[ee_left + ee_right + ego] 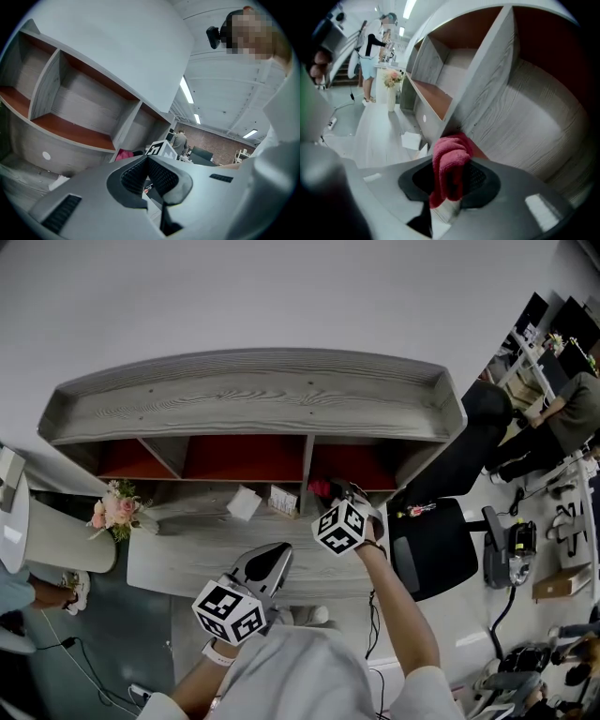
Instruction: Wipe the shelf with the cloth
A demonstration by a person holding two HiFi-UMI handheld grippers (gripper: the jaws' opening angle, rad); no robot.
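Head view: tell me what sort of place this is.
Probably an open-plan office: a black office chair stands beside the desk, a person sits at the far right, and the left gripper view shows strip ceiling lights.

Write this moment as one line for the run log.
right hand-held gripper: shut on red cloth | cloth: near right compartment of shelf | left hand-held gripper: shut, empty

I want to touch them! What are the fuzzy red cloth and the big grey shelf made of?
The fuzzy red cloth looks like soft terry or microfibre: nubbly surface, limp folds. The big grey shelf looks like wood or wood-look board, matt, with wavy grain lines; real or printed, I can't tell.
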